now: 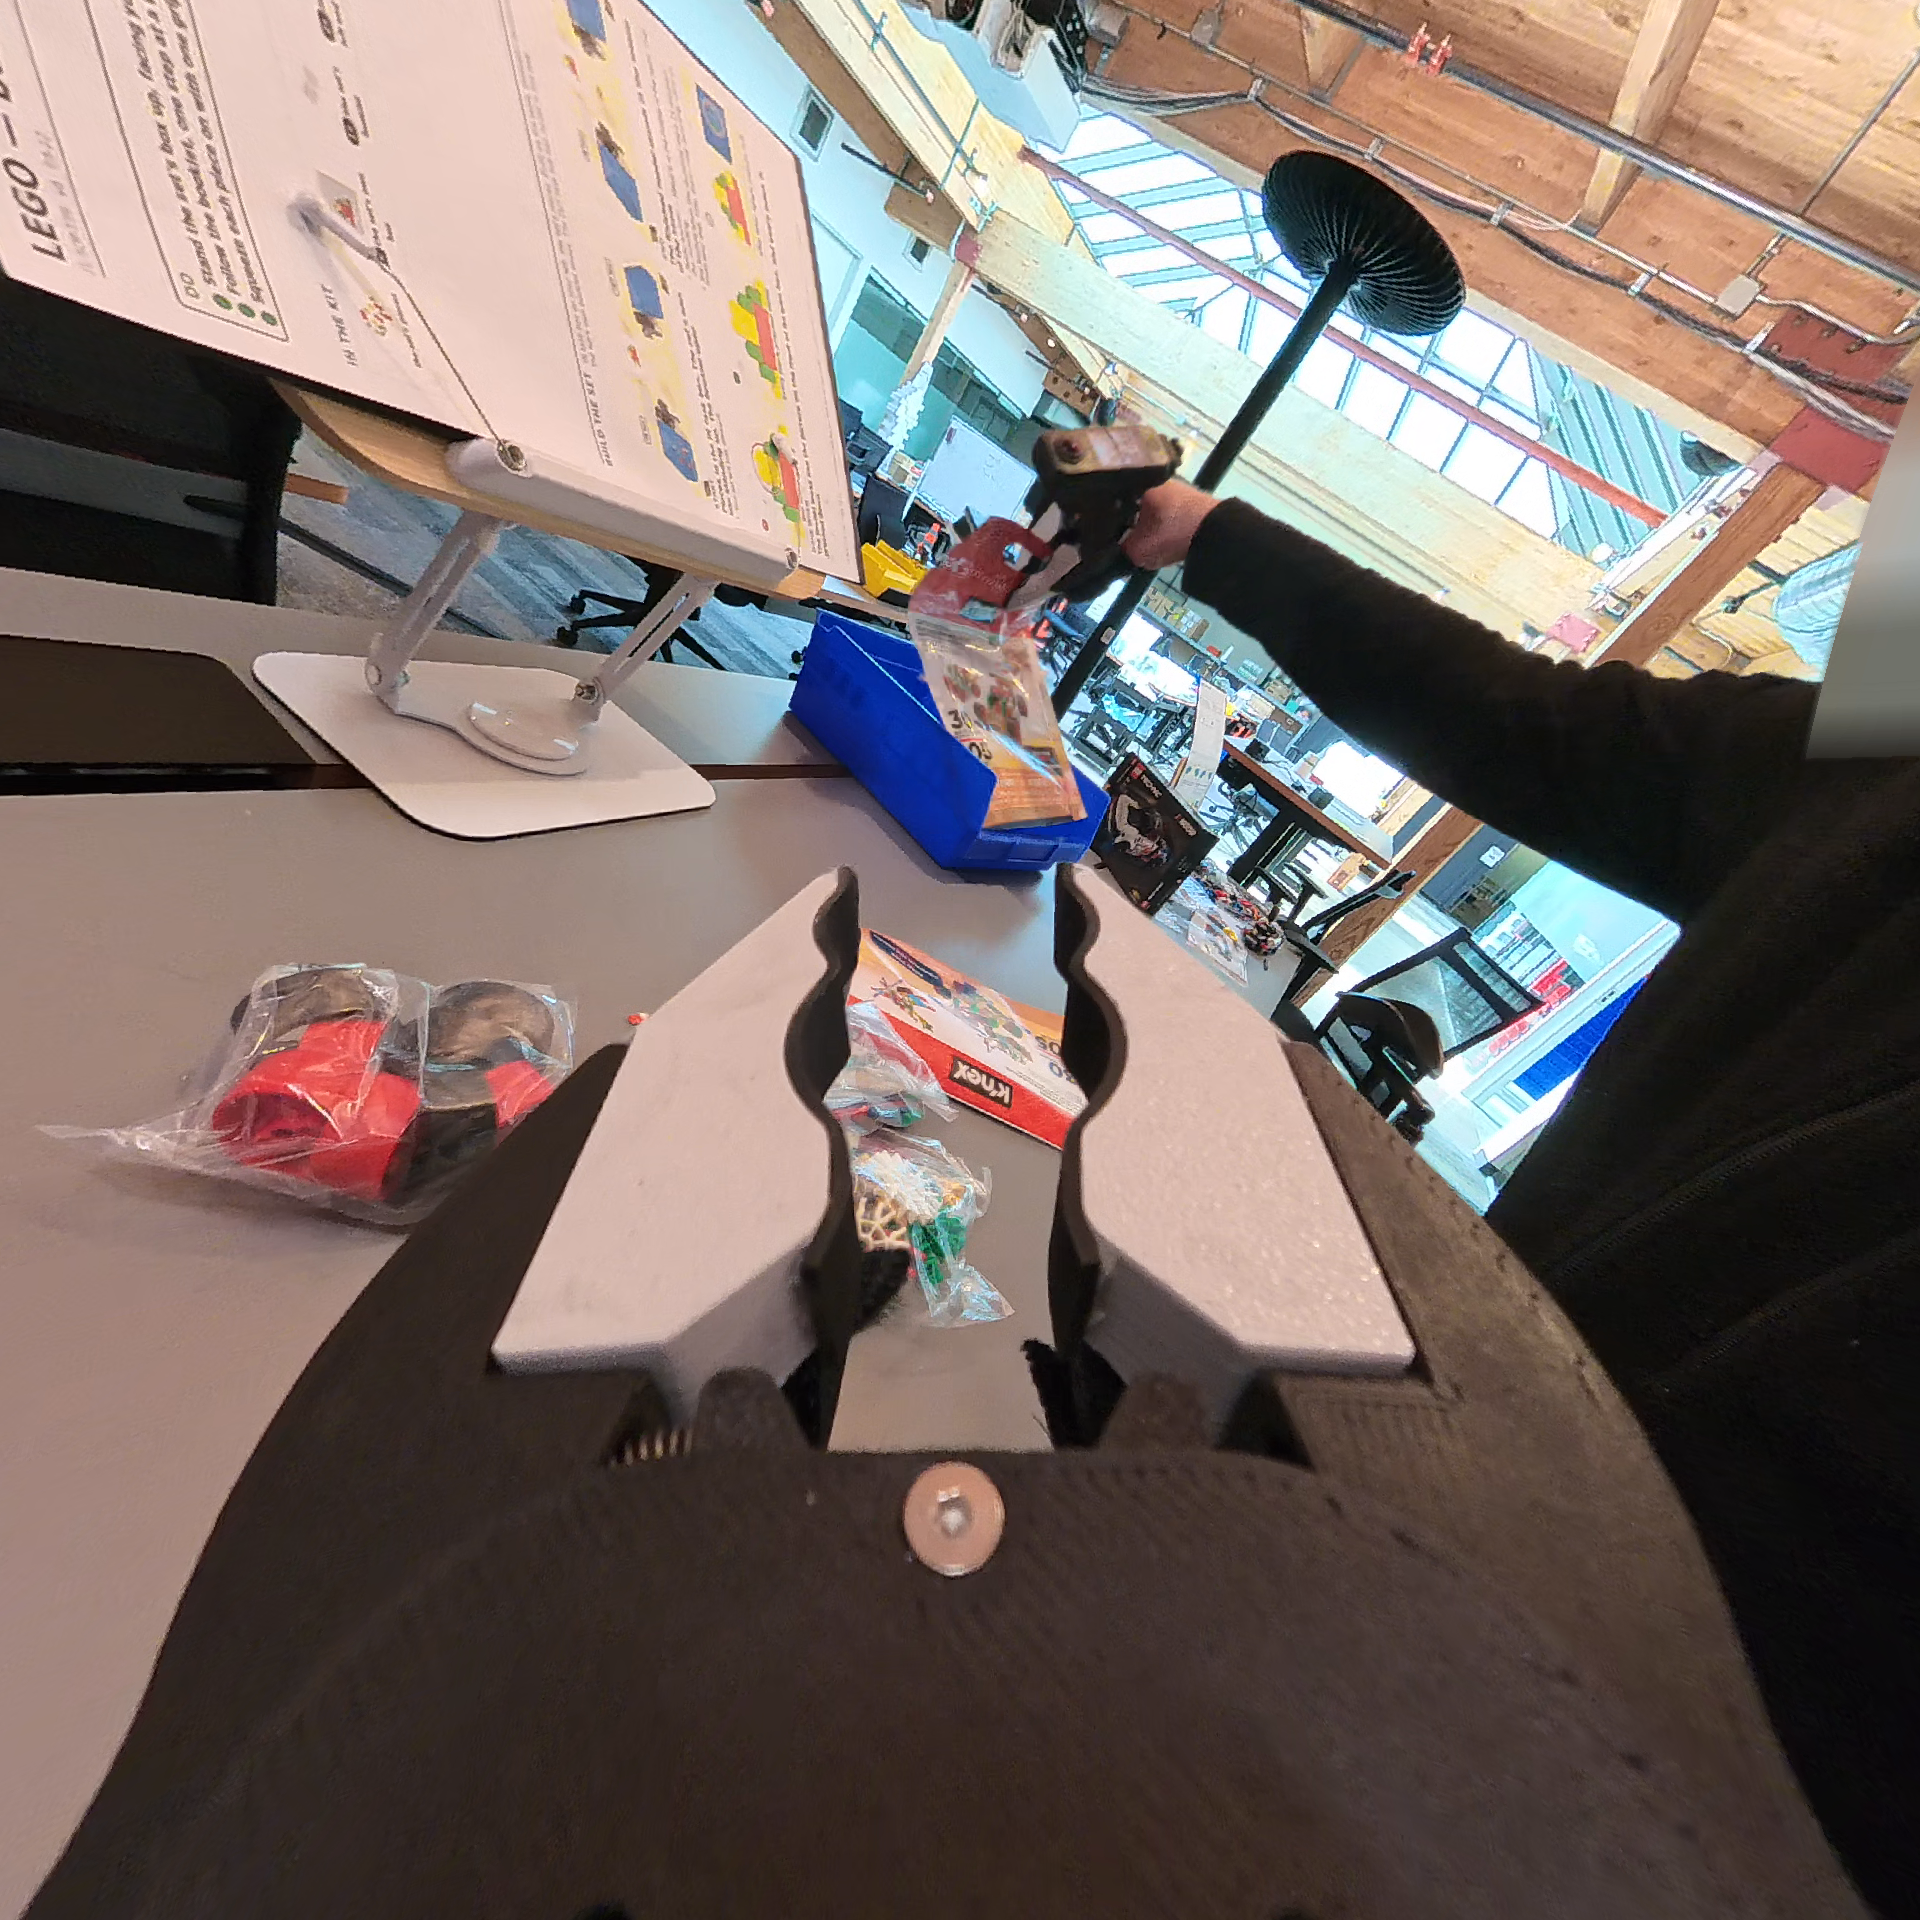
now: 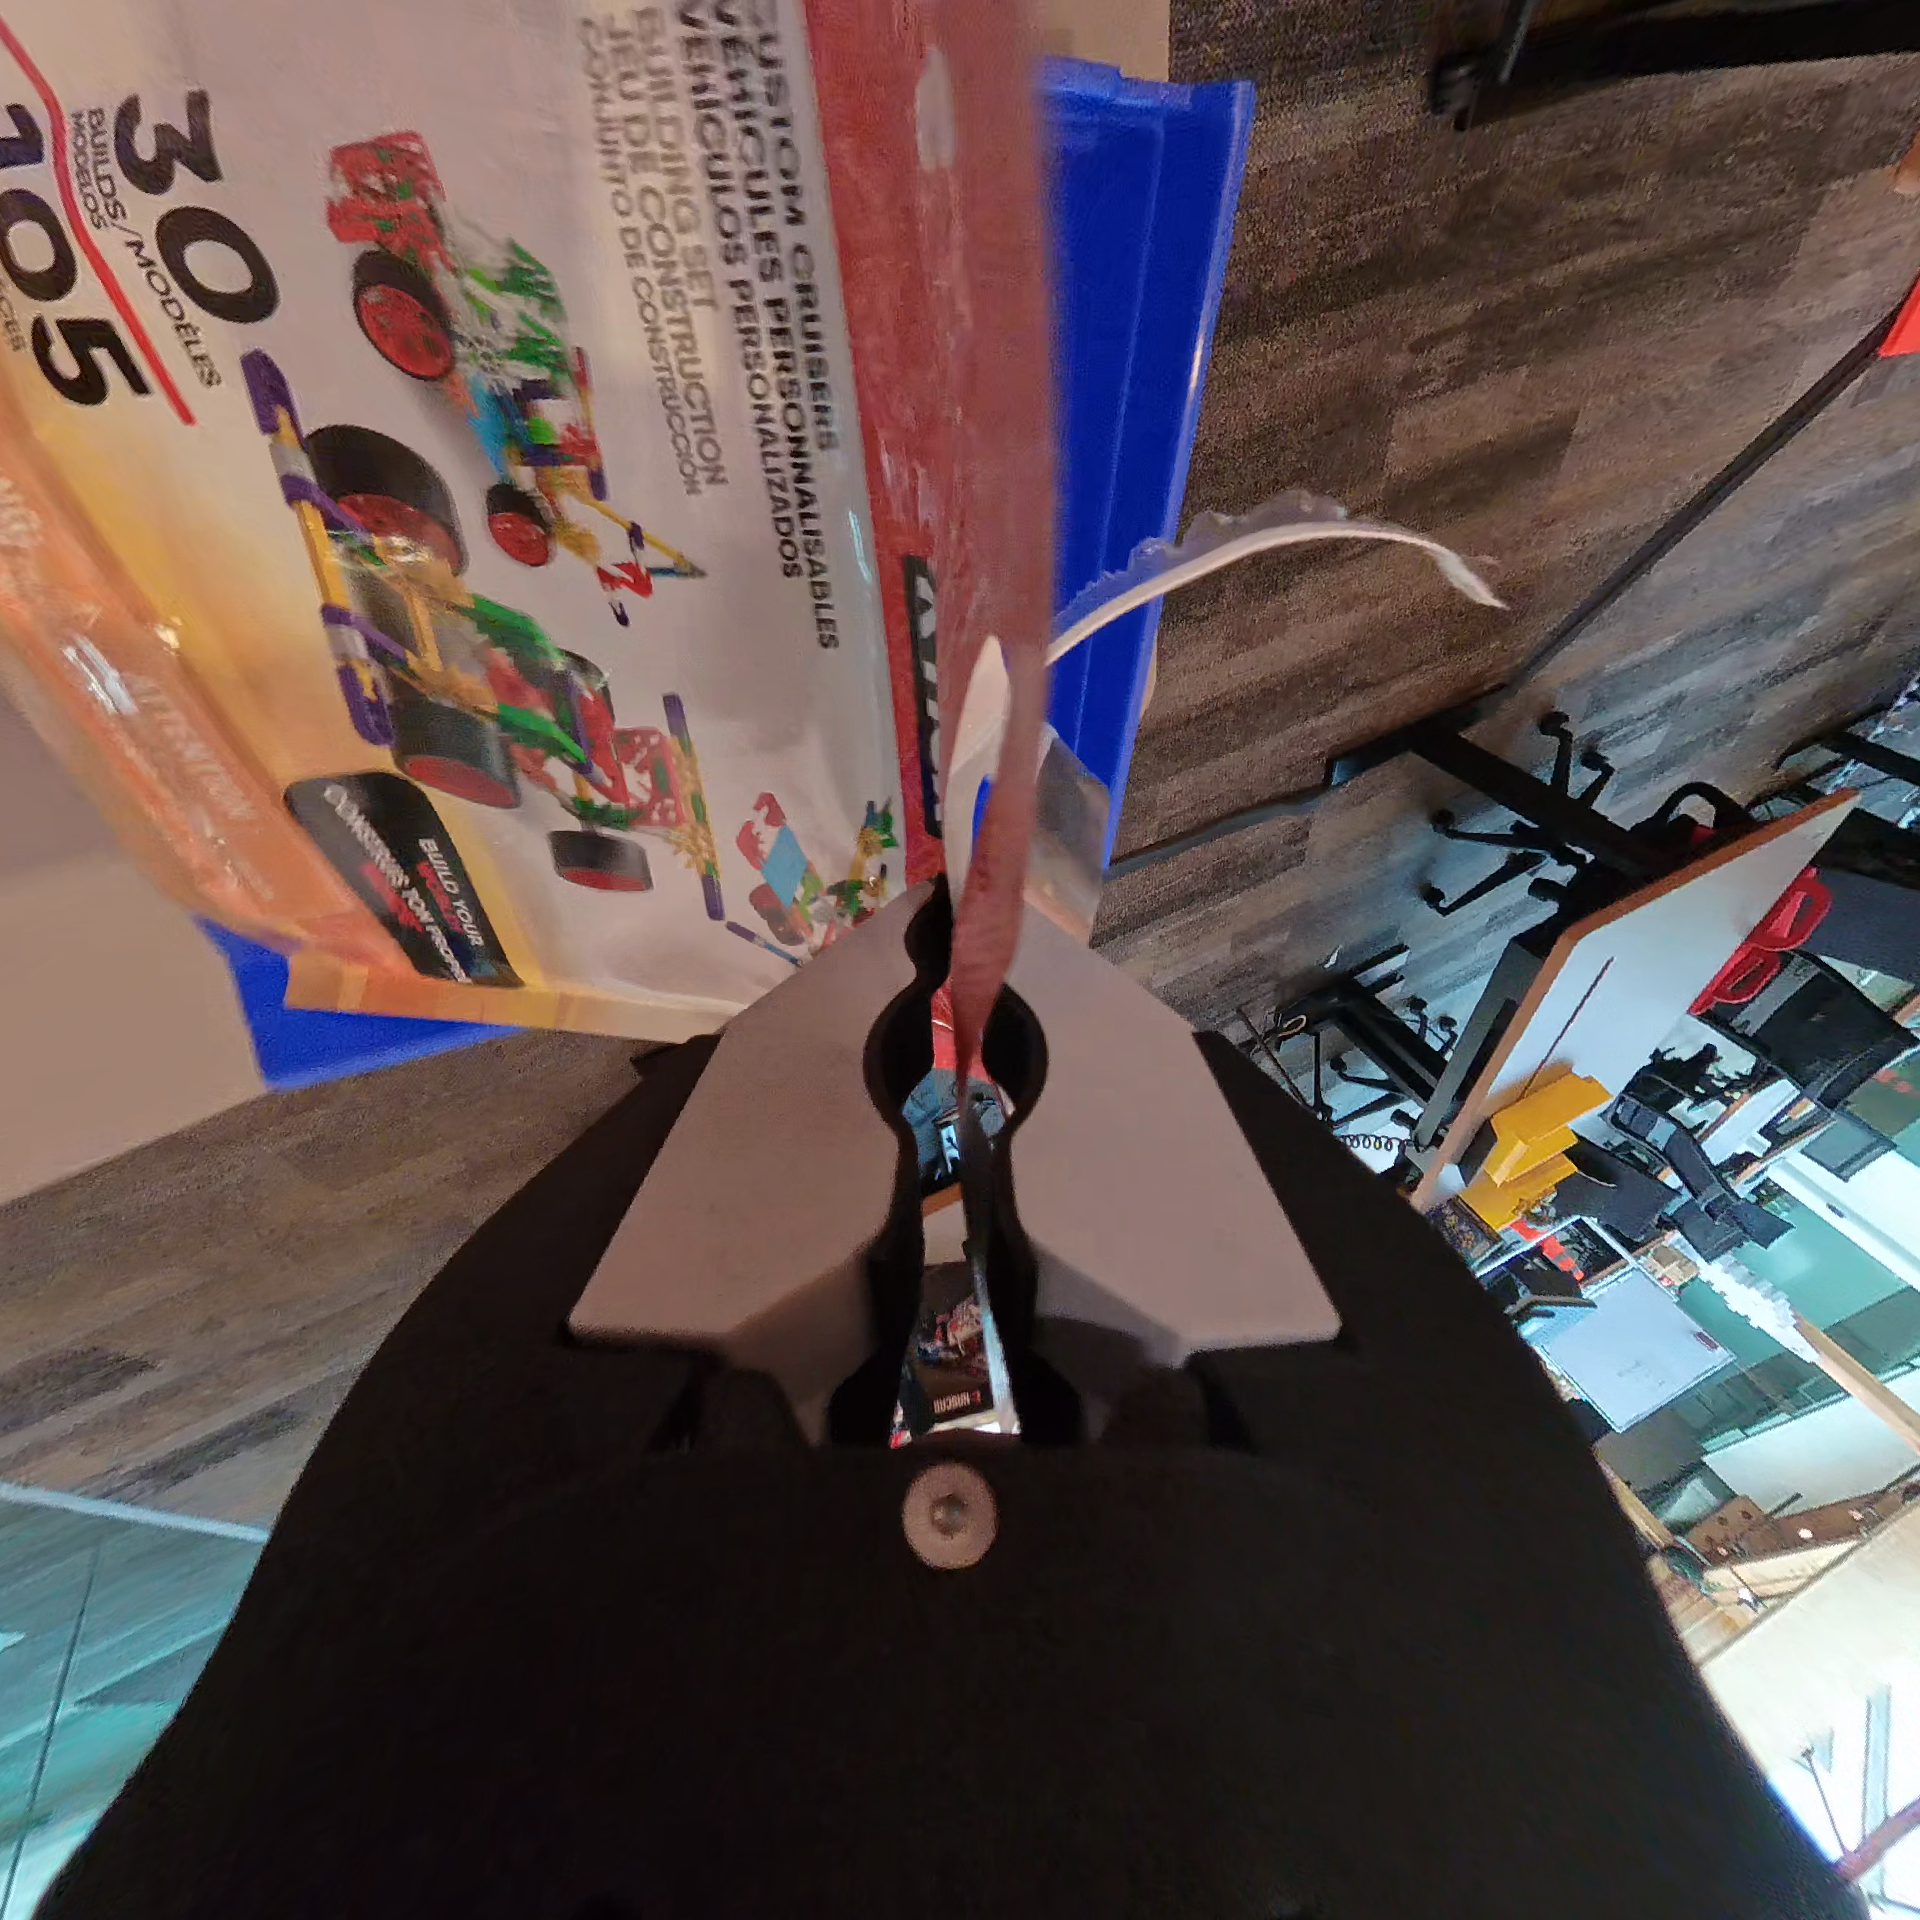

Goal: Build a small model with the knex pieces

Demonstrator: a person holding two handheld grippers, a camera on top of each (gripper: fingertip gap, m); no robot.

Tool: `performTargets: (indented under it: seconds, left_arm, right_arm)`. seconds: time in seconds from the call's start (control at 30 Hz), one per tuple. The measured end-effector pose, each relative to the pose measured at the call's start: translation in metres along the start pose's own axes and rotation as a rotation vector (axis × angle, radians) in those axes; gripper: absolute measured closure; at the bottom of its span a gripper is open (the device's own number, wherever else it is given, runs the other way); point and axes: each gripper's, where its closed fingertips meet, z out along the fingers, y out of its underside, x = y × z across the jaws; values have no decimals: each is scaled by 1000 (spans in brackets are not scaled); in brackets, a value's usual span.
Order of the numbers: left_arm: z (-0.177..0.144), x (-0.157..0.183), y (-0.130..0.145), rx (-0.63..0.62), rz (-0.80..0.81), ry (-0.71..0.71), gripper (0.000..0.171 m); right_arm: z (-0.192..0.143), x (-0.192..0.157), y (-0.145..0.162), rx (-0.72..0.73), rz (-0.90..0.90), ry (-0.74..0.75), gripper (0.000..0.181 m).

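The right tool (image 2: 961, 935) pinches a toy bag (image 2: 540, 499) by its red header, hanging over the blue bin (image 1: 914, 748). The left tool (image 1: 951, 935) is spread, empty, above small parts bags (image 1: 914, 1195) on the worktop (image 1: 156, 1403).

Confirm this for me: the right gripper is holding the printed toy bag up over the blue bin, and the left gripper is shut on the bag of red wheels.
Not quite. The left gripper is open and holds nothing, as the left wrist view shows; the bag of red wheels lies apart on the table. The rest stands: the right gripper is shut on the printed toy bag over the blue bin.
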Motion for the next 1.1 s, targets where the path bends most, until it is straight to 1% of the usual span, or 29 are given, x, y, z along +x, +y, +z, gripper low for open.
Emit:
performTargets:
  seconds: [0.1,0.13,0.17,0.2,0.23,0.27,0.33,0.4,0.43,0.5,0.57,0.6,0.67,0.73,0.8,0.87,0.9,0.97,1.0,1.03,1.07,1.1]
  left_arm:
    - [4,-4,1,-18,4,-5,136]
    - [5,-5,2,-25,5,-5,135]
    - [8,-6,2,-31,4,-4,135]
    - [10,-7,3,-37,2,-5,135]
    - [12,-9,4,-42,2,-7,134]
    - [14,-11,4,-46,2,-10,132]
    - [19,-12,3,-49,6,-7,132]
    - [23,-12,3,-52,10,-6,131]
    - [26,-12,3,-55,13,-4,131]
    - [33,-9,5,-70,21,0,129]
    - [42,-8,11,-96,32,-7,128]
    - [48,-6,15,-113,36,-2,128]
    - [60,0,24,-149,50,12,128]
    - [72,5,34,-184,56,22,128]
    - [85,13,45,-222,54,38,128]
    - [98,19,59,-291,55,45,127]
    - [106,25,66,-323,58,53,127]
    - [125,43,81,-375,44,91,127]
    - [136,58,92,-404,35,131,128]
    - [146,74,107,-447,29,173,129]
    - [156,90,126,-506,35,210,129]
    - [165,105,147,-565,54,250,131]
  right_arm:
    - [39,-1,-3,-6,53,15,180]
    - [49,2,-2,-13,86,37,154]
    - [59,5,3,-49,127,55,114]
    - [66,4,8,-89,159,48,88]
    - [69,4,11,-105,170,51,78]
    - [68,7,14,-103,181,66,71]
    - [55,18,22,-112,230,120,68]
    - [28,31,33,-133,272,209,75]
    - [10,31,30,-94,290,234,81]
    - [-34,19,3,82,342,241,90]
    - [-78,-18,-37,277,384,168,93]
    - [-97,-45,-61,377,388,110,96]
    - [-126,-117,-113,561,351,-62,95]
    - [-134,-192,-153,646,308,-225,94]
    - [-125,-256,-182,673,287,-330,84]
    - [-107,-307,-202,693,304,-432,86]
    - [-97,-326,-210,698,327,-471,85]
    - [-83,-366,-223,704,335,-560,101]
    - [-77,-381,-228,709,309,-565,101]
    - [-69,-390,-232,710,283,-523,108]
    - [-60,-396,-234,701,267,-488,112]
    - [-53,-402,-237,698,272,-489,110]
